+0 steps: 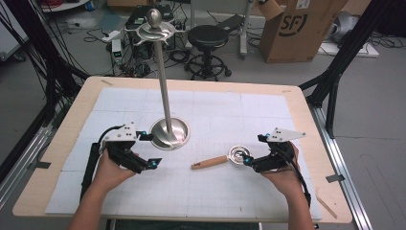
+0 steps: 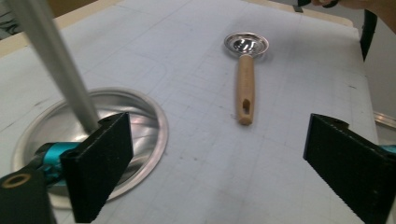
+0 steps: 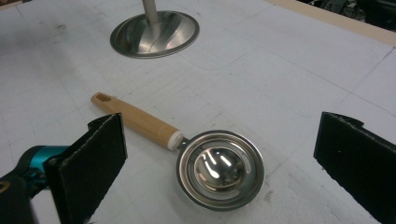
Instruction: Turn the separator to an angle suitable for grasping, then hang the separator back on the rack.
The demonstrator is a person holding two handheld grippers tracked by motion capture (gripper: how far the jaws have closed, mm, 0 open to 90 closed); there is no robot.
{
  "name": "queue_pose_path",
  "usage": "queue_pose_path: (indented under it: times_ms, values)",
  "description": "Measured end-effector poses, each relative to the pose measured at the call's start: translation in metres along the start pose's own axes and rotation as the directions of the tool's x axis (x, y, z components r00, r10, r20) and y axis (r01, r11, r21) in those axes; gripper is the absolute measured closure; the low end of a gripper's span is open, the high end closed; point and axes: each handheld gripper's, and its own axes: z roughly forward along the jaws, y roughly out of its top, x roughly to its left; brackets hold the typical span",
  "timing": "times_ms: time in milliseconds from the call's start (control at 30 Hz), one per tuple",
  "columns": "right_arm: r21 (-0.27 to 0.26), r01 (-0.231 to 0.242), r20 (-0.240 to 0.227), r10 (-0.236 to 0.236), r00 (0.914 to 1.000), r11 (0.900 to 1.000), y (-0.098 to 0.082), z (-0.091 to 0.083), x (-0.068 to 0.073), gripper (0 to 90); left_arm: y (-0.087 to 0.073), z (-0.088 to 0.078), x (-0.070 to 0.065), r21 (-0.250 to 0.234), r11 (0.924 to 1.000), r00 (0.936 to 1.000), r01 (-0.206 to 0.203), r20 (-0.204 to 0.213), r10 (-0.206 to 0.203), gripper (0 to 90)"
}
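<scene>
High view shows the wooden-handled strainer spoon (image 1: 224,159) lying on the counter (image 1: 201,86) right of the metal stand (image 1: 168,129), between the left claw (image 1: 148,150) and right claw (image 1: 253,149), both wide open and empty.

A small round stainless-steel strainer spoon with a light wooden handle (image 1: 225,158) lies flat on the white gridded mat, bowl opening upward. A tall polished steel stand with a round domed base (image 1: 169,132) stands upright near it, well apart from the handle's free end.
</scene>
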Motion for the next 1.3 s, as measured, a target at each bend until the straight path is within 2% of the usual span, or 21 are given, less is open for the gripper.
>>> queue_pose_path:
  times_ms: [67,133,233,400,533,567,733,933,1000,1300]
  values:
    - [0.006,-0.001,-0.005,0.001,1.0,1.0,0.001,0.002,0.001,1.5,-0.001,-0.008,0.003,-0.025,0.9997,0.9999,0.006,-0.013,-0.007,5.9]
    - [0.011,0.0,-0.01,0.0,1.0,1.0,0.001,0.004,0.002,1.5,-0.002,-0.015,0.006,-0.06,0.9982,0.9988,0.009,-0.048,-0.012,1.6]
    - [0.019,0.002,-0.016,-0.002,0.9999,1.0,0.001,0.006,0.003,1.5,-0.002,-0.024,0.008,-0.101,0.9948,0.999,0.015,-0.04,-0.019,1.6]
    - [0.023,0.011,-0.019,-0.01,0.9998,1.0,0.001,0.008,0.002,1.5,-0.002,-0.024,0.009,-0.095,0.9955,0.9987,0.011,-0.049,-0.016,1.6]
    - [0.034,0.011,-0.018,-0.011,0.9998,0.999,0.0,0.009,0.003,1.5,-0.001,-0.022,0.008,-0.097,0.995,0.9967,-0.023,-0.079,0.015,1.6]
    - [0.035,0.019,-0.018,-0.019,0.9997,0.999,0.0,0.009,0.003,1.5,-0.001,-0.022,0.008,-0.099,0.9947,0.997,-0.025,-0.076,0.017,1.6]
    - [0.043,0.032,-0.028,-0.031,0.9991,0.999,0.003,0.011,0.006,1.5,-0.002,-0.022,0.009,-0.103,0.9945,0.9978,-0.018,-0.065,0.012,1.6]
    - [0.068,0.072,-0.046,-0.069,0.9966,0.995,0.01,0.016,0.009,1.5,-0.002,-0.022,0.011,-0.112,0.9937,0.9981,-0.002,-0.062,-0.005,1.6]
    - [0.071,0.082,-0.057,-0.078,0.9954,0.994,0.012,0.016,0.009,1.5,-0.002,-0.02,0.011,-0.1,0.995,0.9981,-0.003,-0.062,-0.003,1.6]
    - [0.172,0.15,-0.117,-0.131,0.9845,0.974,0.025,0.028,0.008,5.1,0.0,-0.017,0.01,-0.1,0.995,0.9979,-0.003,-0.064,-0.003,1.6]
